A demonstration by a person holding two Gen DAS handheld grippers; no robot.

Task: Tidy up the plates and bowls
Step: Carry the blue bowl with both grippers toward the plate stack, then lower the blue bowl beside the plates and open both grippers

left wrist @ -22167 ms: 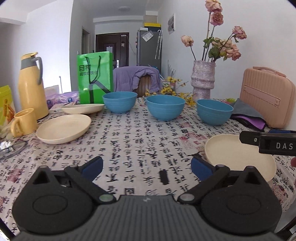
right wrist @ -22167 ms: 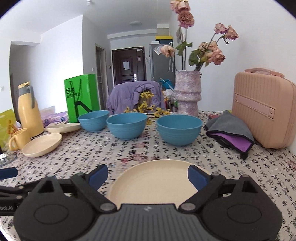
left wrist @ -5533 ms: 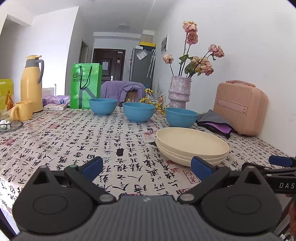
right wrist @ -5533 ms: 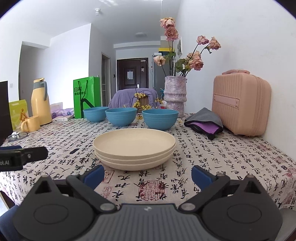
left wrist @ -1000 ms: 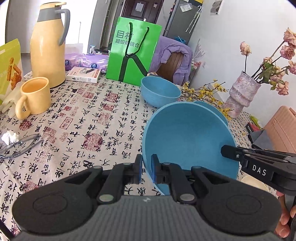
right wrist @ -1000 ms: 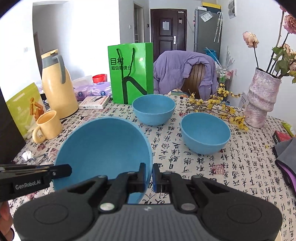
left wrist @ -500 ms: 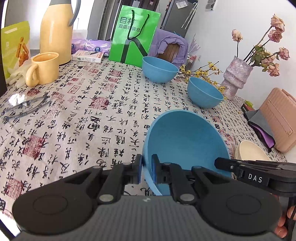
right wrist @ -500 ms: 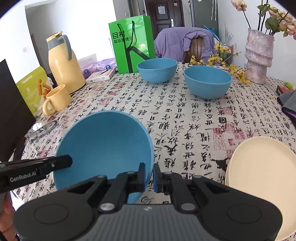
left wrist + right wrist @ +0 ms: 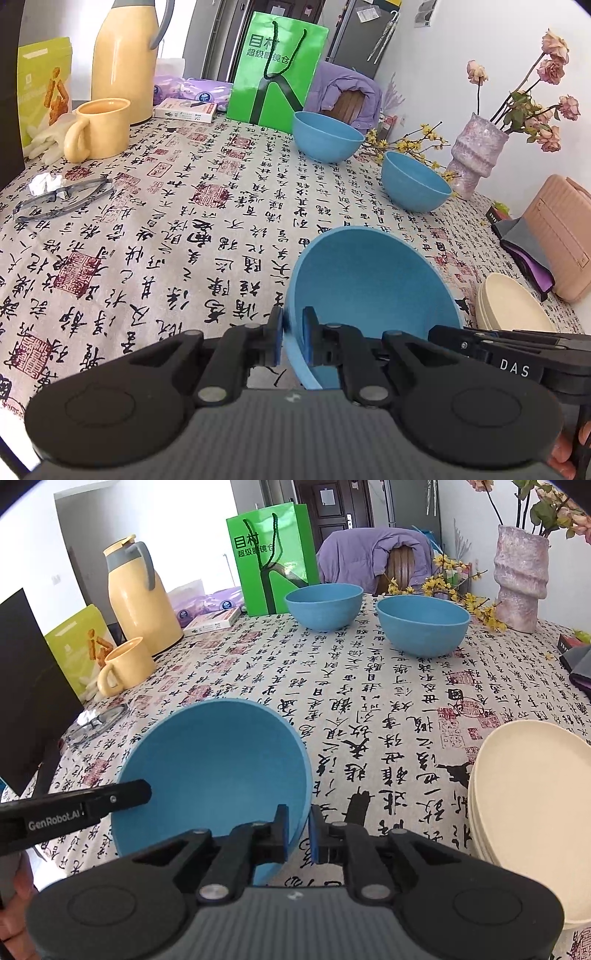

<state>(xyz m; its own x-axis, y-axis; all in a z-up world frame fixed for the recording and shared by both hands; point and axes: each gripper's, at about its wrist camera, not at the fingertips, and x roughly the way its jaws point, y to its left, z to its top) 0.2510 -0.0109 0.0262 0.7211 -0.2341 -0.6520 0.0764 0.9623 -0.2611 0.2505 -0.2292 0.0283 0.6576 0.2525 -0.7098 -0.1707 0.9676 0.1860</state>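
Observation:
Both grippers hold one blue bowl (image 9: 369, 291) by opposite sides of its rim, low over the near table. My left gripper (image 9: 292, 341) is shut on its left rim. My right gripper (image 9: 298, 832) is shut on the right rim of the same bowl (image 9: 214, 771). Two more blue bowls (image 9: 325, 603) (image 9: 423, 624) stand at the far side of the table. A stack of cream plates (image 9: 535, 805) sits to the right of the held bowl; it also shows in the left wrist view (image 9: 513, 306).
A yellow mug (image 9: 101, 127), a yellow thermos (image 9: 123, 55), glasses (image 9: 61, 199) and a crumpled paper lie at the left. A green bag (image 9: 277, 70), a flower vase (image 9: 476, 158) and a pink case (image 9: 561, 236) stand at the back and right.
The held bowl has come nearer and lower with both grippers, toward the near table beside the plate stack. Both grips are unchanged.

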